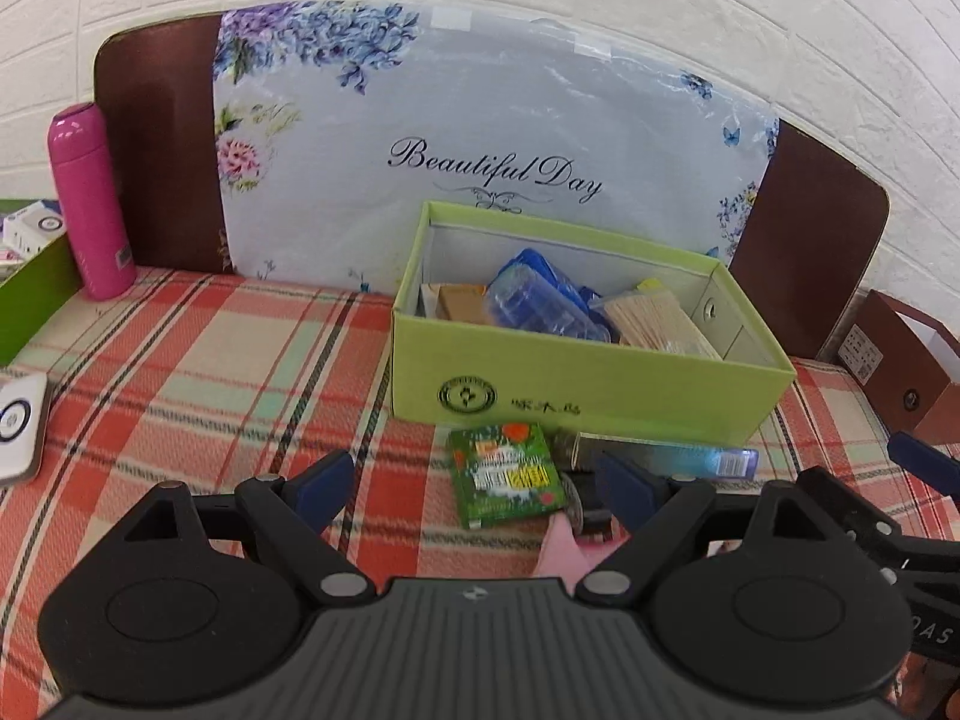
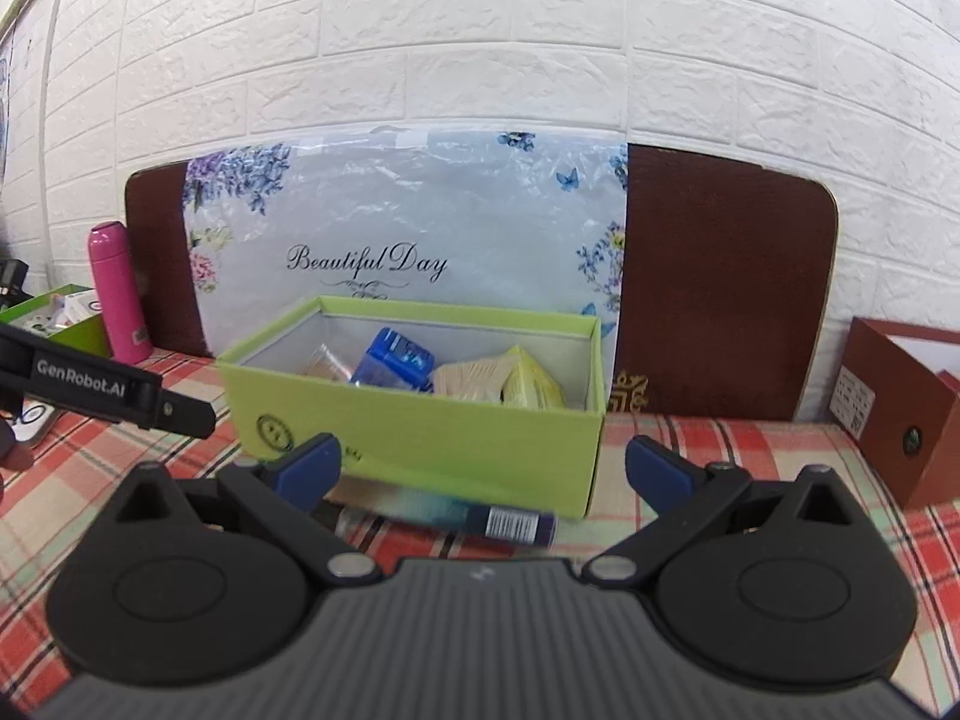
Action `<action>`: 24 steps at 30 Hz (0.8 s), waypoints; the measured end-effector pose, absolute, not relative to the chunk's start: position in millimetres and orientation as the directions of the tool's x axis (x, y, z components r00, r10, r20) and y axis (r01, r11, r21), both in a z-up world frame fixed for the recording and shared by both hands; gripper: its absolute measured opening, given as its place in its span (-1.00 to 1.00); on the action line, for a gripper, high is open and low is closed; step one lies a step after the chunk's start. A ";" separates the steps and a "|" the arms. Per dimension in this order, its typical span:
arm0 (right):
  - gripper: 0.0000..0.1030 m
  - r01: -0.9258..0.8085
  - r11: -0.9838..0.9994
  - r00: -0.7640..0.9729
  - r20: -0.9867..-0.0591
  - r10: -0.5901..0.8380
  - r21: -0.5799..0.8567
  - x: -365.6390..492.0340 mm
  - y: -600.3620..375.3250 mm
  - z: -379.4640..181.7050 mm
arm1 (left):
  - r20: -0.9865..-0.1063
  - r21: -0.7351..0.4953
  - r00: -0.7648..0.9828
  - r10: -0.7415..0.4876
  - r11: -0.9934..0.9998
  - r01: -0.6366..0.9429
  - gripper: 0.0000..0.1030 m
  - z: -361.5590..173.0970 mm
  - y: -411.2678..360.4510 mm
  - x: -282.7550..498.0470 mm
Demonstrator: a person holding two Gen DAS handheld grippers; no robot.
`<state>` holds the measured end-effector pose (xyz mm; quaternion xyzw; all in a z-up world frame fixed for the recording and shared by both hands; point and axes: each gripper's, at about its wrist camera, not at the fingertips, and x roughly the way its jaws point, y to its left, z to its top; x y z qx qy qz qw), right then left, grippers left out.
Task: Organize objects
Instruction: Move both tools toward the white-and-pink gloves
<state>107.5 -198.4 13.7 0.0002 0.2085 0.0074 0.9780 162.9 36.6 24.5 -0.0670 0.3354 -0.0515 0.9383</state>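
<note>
A lime-green open box (image 1: 588, 384) (image 2: 420, 432) stands on the plaid cloth. It holds a blue plastic packet (image 1: 540, 300), a pack of wooden sticks (image 1: 654, 324) and a brown carton (image 1: 459, 303). In front of it lie a green sachet (image 1: 507, 474), a long blue-and-gold carton (image 1: 660, 456) (image 2: 480, 516) and something pink (image 1: 570, 546), partly hidden. My left gripper (image 1: 474, 483) hangs open just over the sachet, gripping nothing. My right gripper (image 2: 485, 468) is open wide and empty, facing the box's front wall above the long carton. One of its blue fingertips (image 1: 924, 462) shows at the right edge of the left wrist view.
A pink bottle (image 1: 90, 204) (image 2: 117, 294) stands at the back left beside a second green box (image 1: 30, 294). A white device (image 1: 18, 420) lies at the left. A brown gift box (image 2: 900, 414) sits at the right. A floral panel (image 1: 480, 120) leans on the brick wall.
</note>
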 end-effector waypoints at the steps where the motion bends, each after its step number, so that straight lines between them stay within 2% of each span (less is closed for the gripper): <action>1: 1.00 -0.012 1.000 0.911 -0.413 0.015 0.010 100.8 -197.9 12.6 | -0.627 -0.162 0.766 -0.141 0.986 0.048 0.76 22.5 36.2 157.2; 16: 1.00 0.025 0.994 0.856 -0.516 0.032 0.102 37.7 -198.0 -19.7 | -0.672 -0.115 0.735 -0.094 0.993 0.022 0.76 2.7 27.8 108.9; 24: 1.00 0.005 0.994 0.800 -0.598 0.061 0.108 16.9 -187.9 -49.8 | -0.694 -0.155 0.703 -0.156 0.986 0.066 0.76 -24.3 31.0 96.6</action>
